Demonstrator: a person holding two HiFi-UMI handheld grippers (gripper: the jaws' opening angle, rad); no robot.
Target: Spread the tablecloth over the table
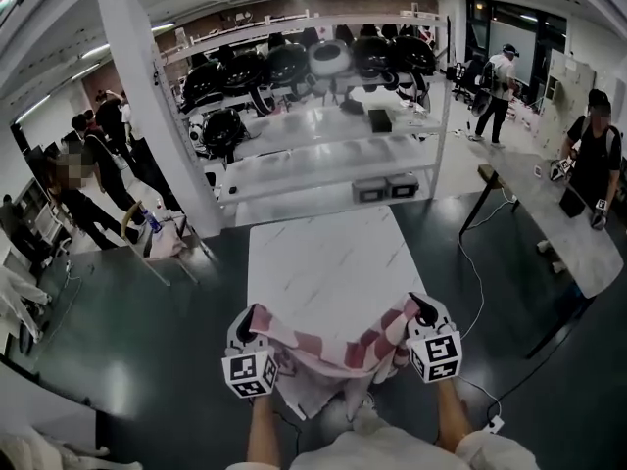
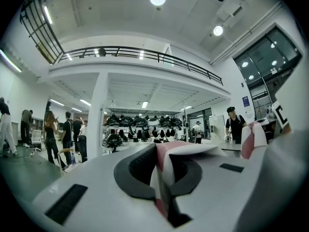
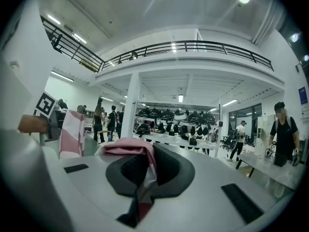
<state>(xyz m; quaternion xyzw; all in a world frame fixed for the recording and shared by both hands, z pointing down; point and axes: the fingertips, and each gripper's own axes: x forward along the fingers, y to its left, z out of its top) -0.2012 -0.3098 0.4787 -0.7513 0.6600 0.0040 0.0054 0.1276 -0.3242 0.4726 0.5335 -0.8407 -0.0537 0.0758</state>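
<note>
Tablecloth clamped between left fingers and right fingers

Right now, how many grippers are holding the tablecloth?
2. The left gripper is shut on the tablecloth at its left side, and the right gripper at its right side. Both are at the near end of the table.

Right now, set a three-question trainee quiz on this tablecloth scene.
1. True or false: the pink-and-white checked tablecloth covers the whole white marble-patterned table.
2. The left claw is: A open; B shut on the tablecloth; C shut on nothing.
3. Fill in: the right claw holds the cloth above the table's ____ end (near or far from the person).
Key: 1 false; 2 B; 3 near.
</note>
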